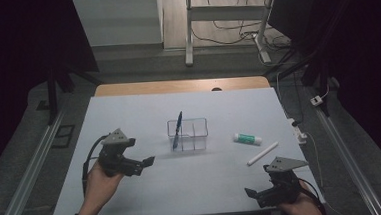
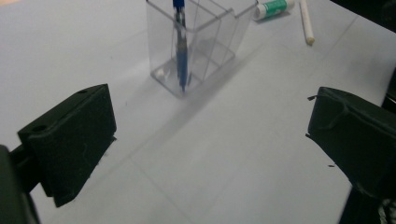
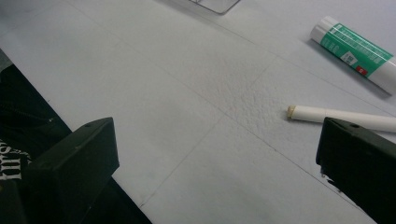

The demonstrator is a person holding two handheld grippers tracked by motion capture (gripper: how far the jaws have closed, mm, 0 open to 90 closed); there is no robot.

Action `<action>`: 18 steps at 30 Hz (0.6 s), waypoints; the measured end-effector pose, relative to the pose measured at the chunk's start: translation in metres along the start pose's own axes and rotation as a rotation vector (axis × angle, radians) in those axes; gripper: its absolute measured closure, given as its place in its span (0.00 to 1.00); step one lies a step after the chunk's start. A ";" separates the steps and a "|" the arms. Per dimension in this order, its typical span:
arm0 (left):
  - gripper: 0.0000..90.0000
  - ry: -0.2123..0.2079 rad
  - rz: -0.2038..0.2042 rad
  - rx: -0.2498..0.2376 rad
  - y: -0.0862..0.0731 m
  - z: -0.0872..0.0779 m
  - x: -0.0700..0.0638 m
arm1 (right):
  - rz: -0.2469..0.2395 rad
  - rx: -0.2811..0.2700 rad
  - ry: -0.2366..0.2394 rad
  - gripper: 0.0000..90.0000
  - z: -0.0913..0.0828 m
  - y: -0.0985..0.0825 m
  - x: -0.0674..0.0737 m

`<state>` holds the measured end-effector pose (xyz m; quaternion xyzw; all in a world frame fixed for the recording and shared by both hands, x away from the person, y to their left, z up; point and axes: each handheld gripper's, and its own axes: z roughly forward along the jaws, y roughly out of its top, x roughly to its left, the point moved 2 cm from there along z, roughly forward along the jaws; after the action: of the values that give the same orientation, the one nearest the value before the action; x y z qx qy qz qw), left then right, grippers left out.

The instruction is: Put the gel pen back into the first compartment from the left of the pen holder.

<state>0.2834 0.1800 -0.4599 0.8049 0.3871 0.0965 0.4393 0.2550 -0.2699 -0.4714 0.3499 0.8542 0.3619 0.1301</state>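
A clear plastic holder [image 1: 187, 134] with several compartments stands mid-table, and a blue pen [image 1: 178, 130] leans upright in its left end. My left gripper [image 1: 143, 165] hovers to the left of the holder, pointing toward it, open and empty. In the left gripper view the jaws [image 2: 210, 116] stand wide apart, with the holder [image 2: 205, 42] and the pen [image 2: 181, 46] ahead. A green-and-white glue stick [image 1: 247, 139] and a white stick [image 1: 262, 153] lie to the right of the holder. My right gripper [image 1: 256, 196] rests near the front right edge, open, with the white stick [image 3: 341, 116] just beyond its right jaw.
A white sheet [image 1: 129, 116] covers the table, whose wooden far edge [image 1: 182, 85] shows behind it. The glue stick [image 3: 357, 49] lies past the white stick in the right gripper view. Desk legs and cables [image 1: 234, 34] stand on the floor beyond the table.
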 end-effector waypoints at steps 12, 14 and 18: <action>0.00 0.056 -0.070 -0.032 -0.061 -0.056 -0.003 | 0.010 -0.003 -0.002 0.00 0.000 0.000 0.000; 0.00 0.069 -0.079 -0.026 -0.070 -0.062 -0.003 | 0.007 -0.004 -0.003 0.00 0.000 0.000 -0.001; 0.00 0.098 -0.086 -0.005 -0.083 -0.069 -0.004 | 0.008 -0.001 -0.004 0.00 0.000 0.000 -0.001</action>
<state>0.2014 0.2469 -0.4828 0.7808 0.4421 0.1181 0.4255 0.2558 -0.2705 -0.4714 0.3539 0.8523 0.3623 0.1308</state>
